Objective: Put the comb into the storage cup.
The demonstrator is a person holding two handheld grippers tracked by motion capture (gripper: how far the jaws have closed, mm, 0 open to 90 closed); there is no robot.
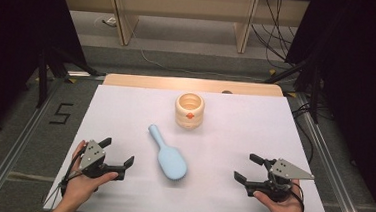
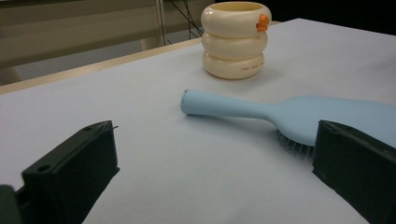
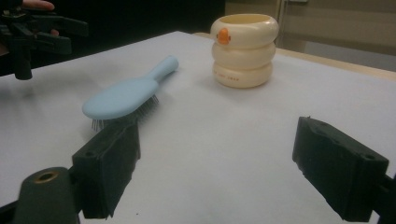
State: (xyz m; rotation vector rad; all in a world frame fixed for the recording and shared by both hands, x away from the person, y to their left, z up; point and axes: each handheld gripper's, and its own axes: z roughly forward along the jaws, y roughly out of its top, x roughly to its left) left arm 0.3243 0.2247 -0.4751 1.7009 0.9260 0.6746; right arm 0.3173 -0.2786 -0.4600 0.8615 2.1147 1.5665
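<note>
Hairbrush pickup, grippers poised

Hairbrush lies bristles-down mid-table, near duck cup. Left gripper & right gripper: both wide, empty. Best approach probably left: close squarely across handle, w/o dragging bristles.

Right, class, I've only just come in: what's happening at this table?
A person sits at a white table with a two-jaw gripper in each hand. Both the left gripper and the right gripper are open, rest near the front edge and hold nothing. Between them a light blue hairbrush lies bristles down, untouched, its handle towards a cream ringed cup with an orange duck bill that stands upright farther back.
</note>
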